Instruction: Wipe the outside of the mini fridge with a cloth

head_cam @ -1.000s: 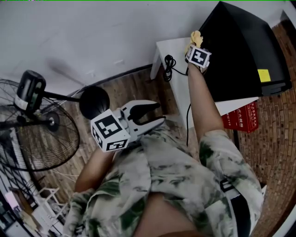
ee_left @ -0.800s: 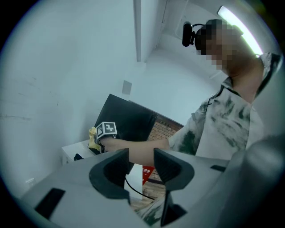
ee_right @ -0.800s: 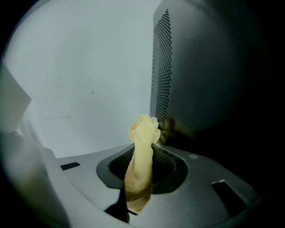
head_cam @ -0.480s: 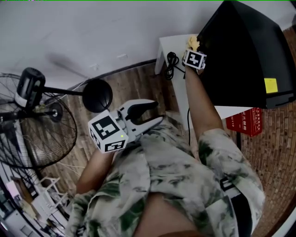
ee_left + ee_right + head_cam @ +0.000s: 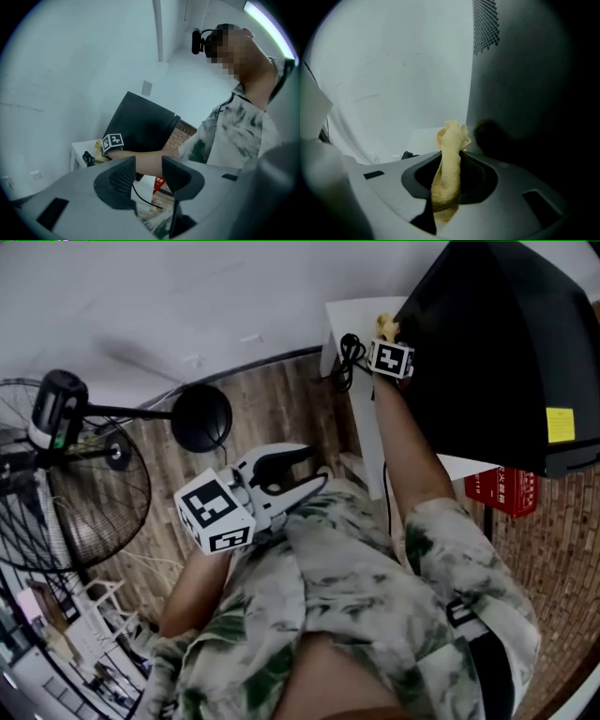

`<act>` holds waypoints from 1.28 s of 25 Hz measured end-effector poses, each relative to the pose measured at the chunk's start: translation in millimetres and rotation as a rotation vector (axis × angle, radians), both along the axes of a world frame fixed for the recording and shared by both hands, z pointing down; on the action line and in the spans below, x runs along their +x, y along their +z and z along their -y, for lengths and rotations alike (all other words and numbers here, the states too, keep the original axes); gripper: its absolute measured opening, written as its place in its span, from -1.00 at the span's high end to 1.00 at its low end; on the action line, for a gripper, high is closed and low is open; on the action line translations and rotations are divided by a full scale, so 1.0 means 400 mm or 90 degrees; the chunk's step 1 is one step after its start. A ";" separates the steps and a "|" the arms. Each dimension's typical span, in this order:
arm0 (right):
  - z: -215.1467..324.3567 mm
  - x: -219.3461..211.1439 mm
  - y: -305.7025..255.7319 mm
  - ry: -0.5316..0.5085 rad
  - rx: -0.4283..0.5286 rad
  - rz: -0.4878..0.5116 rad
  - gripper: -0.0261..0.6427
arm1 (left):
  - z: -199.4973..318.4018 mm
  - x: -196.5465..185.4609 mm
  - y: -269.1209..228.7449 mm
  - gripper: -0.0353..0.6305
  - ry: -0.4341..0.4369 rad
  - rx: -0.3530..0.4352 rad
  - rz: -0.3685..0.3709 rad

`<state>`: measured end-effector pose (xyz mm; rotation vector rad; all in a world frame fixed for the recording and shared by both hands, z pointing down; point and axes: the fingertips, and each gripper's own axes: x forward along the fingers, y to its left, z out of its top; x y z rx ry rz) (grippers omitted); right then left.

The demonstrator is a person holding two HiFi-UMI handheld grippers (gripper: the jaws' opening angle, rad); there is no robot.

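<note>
Head view: right gripper [image 5: 384,336] has slid slightly along mini fridge [image 5: 487,343] side wall, near white table [image 5: 349,317] back edge, so wiping is underway
Left gripper view: left gripper [image 5: 149,165] released, empty
Right gripper view: jaws clenched on cloth [image 5: 449,164], beside the fridge wall

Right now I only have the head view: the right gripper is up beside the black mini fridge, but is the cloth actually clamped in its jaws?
Observer: Yes. The right gripper view shows the yellow cloth pinched between the right gripper jaws, its bunched end poking out past them.
Operator: Is it on the fridge?
Observer: Its tip sits right beside the mini fridge wall; I cannot confirm contact.
Operator: And the left gripper?
Observer: The left gripper jaws stand apart, with nothing between them.
</note>
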<state>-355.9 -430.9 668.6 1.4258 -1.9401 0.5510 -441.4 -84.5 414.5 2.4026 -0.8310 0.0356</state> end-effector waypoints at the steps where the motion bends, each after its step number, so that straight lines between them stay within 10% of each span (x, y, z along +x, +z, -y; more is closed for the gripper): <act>1: -0.002 0.000 0.004 -0.007 0.001 -0.001 0.63 | -0.002 0.007 0.005 0.40 -0.003 -0.005 0.001; 15: -0.057 -0.004 0.002 -0.096 0.041 0.041 0.63 | -0.059 0.130 0.069 0.40 -0.025 -0.054 0.005; 32: -0.285 0.024 -0.165 -0.227 0.086 0.041 0.62 | -0.231 0.198 -0.006 0.40 -0.027 0.020 0.009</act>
